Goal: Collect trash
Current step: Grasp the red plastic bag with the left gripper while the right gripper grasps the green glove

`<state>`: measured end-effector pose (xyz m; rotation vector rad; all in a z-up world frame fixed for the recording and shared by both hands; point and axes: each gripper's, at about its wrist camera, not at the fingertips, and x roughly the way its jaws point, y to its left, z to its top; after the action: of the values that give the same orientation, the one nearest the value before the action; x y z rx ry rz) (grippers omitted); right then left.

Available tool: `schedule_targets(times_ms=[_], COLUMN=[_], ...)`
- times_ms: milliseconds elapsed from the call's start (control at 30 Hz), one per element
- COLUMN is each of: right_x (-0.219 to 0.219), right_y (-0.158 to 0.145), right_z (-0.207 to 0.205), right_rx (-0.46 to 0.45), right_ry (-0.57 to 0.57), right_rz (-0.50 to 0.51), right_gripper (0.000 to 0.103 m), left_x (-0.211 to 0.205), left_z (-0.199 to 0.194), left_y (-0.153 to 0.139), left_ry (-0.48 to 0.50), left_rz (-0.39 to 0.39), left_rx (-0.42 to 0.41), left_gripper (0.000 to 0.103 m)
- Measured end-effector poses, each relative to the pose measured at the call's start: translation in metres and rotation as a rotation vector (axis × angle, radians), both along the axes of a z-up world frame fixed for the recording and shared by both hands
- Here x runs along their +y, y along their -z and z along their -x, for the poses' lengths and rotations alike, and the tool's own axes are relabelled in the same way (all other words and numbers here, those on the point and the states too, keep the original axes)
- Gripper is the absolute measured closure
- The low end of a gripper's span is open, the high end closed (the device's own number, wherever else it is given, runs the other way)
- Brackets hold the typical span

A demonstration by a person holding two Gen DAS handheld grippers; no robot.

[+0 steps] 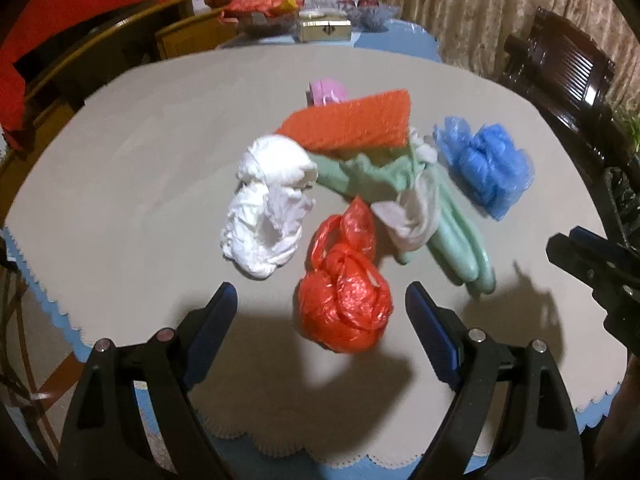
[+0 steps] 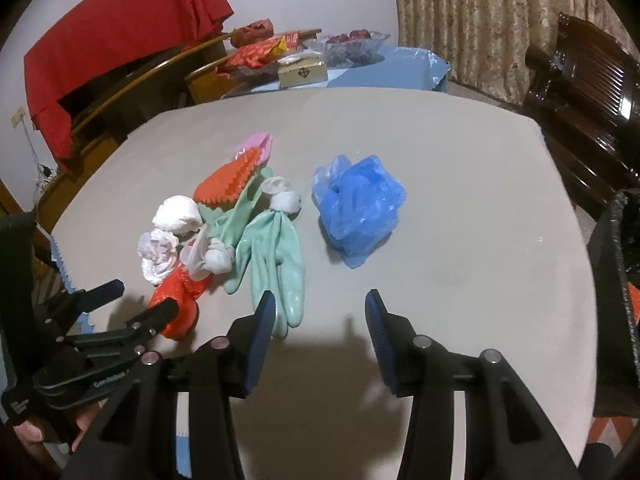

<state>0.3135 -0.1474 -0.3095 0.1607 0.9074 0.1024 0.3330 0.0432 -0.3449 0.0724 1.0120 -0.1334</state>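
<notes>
Grey cloth covers the table (image 1: 140, 152), with a blue scalloped edge showing along the lower rim of both views. Behind it, at the top of each frame, stand a patterned curtain (image 1: 460, 4), a small box (image 1: 325, 29) and red snack packets (image 1: 264, 2); a red cloth (image 2: 120, 52) hangs at the upper left of the right view, and a dark wooden chair (image 2: 588, 92) sits at the upper right.

The trash lies in a loose heap mid-table. From my left camera, a knotted red bag (image 1: 344, 300) sits low in the centre, just beyond my left gripper (image 1: 322, 336), whose fingers stand wide apart with nothing between them. A crumpled white bag (image 1: 268, 208) lies to its upper left, green gloves (image 1: 440, 224) to its right, an orange sheet (image 1: 352, 124) above them, and a pink scrap (image 1: 326, 90) past that. A blue bag (image 1: 486, 164) sits apart at the right.

My right gripper (image 2: 320, 320) hangs over bare cloth at the bottom centre of its view, fingers partly open and empty, the left finger's tip just in front of the gloves' fingertips. A black bin (image 2: 624, 280) shows at the right edge.
</notes>
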Motion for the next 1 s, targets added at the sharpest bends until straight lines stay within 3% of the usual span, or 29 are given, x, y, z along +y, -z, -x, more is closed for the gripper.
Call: schedule_targets(times_ms=[133, 167, 267, 467, 767, 933, 1000], right_x=[0.007, 0.009, 0.014, 0.024, 0.042, 0.039, 0.034], right_y=[0.013, 0.015, 0.023, 0.03, 0.047, 0.048, 0.042], right_z=[-0.011, -0.013, -0.019, -0.027, -0.04, -0.041, -0.039], right_rx=[0.019, 0.024, 0.033, 0.043, 0.086, 0.107, 0.102], right_ry=[-0.012, -0.015, -0.022, -0.038, -0.071, -0.097, -0.1], right_rz=[-0.003, -0.005, -0.008, -0.02, -0.014, -0.02, -0.028], right_gripper=[0.057, 0.057, 0.057, 0.057, 0.057, 0.09, 0.093], left_x=[0.001, 0.002, 0.005, 0.006, 0.01, 0.009, 0.01], left_z=[-0.009, -0.011, -0.016, -0.011, -0.012, -0.004, 0.0], left_y=[0.016, 0.02, 0.026, 0.015, -0.004, -0.008, -0.012], left_ry=[0.007, 0.008, 0.008, 0.015, 0.019, 0.013, 0.009], left_rz=[0.001, 0.009, 0.027, 0.017, 0.051, 0.05, 0.052], left_rx=[0.036, 0.048, 0.08, 0.009, -0.031, -0.028, -0.031], left_gripper=[0.021, 0.027, 0.058, 0.065, 0.066, 0.066, 0.066])
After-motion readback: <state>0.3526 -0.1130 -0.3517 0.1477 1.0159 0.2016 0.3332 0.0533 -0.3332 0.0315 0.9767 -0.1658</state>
